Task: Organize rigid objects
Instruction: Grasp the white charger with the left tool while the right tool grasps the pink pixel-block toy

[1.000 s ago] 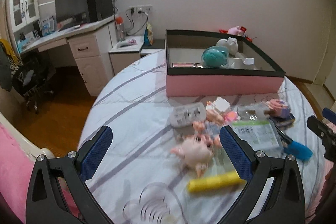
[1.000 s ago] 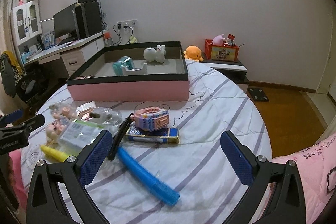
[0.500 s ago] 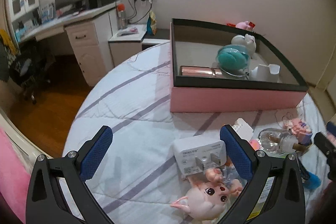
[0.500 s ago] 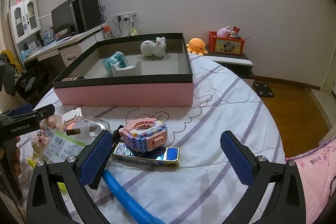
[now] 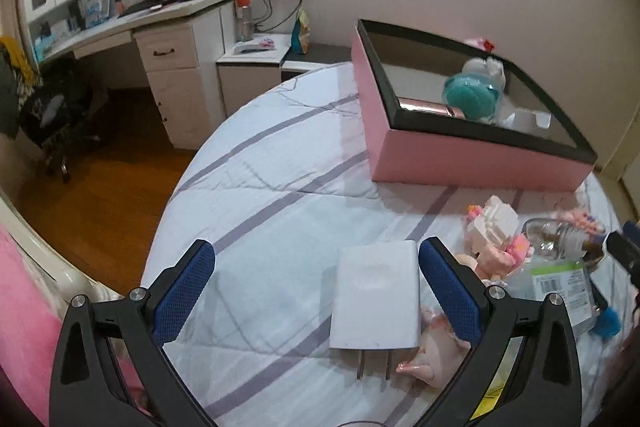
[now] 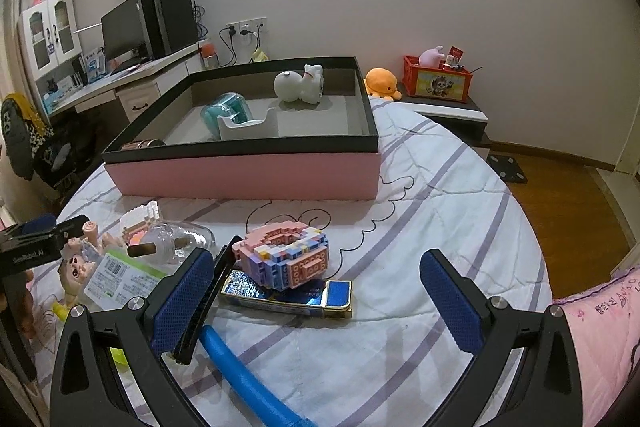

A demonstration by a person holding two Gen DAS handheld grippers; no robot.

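My left gripper (image 5: 316, 285) is open over the striped bed cover, and a white plug adapter (image 5: 376, 295) lies between its fingers, close to the right finger. My right gripper (image 6: 316, 291) is open too, low over a pink brick-built ring (image 6: 286, 259) that rests on a blue and gold tin (image 6: 288, 293). A blue tube (image 6: 248, 383) runs under its left finger. The pink box (image 6: 248, 175) with a black rim holds a teal tape dispenser (image 6: 230, 113) and a white toy (image 6: 300, 85). A doll (image 6: 76, 267), a glass bottle (image 6: 168, 243) and a labelled packet (image 6: 120, 277) lie at the left.
A round bed with a striped white cover (image 5: 272, 187) carries everything. A white desk (image 5: 160, 43) with a monitor stands at the back left, over wood floor. A red crate (image 6: 438, 79) and an orange plush (image 6: 382, 83) sit on a low table behind the box.
My left gripper has dropped and swung left, so the white adapter now lies between its fingers. My right gripper has moved closer to the brick ring and the tin.
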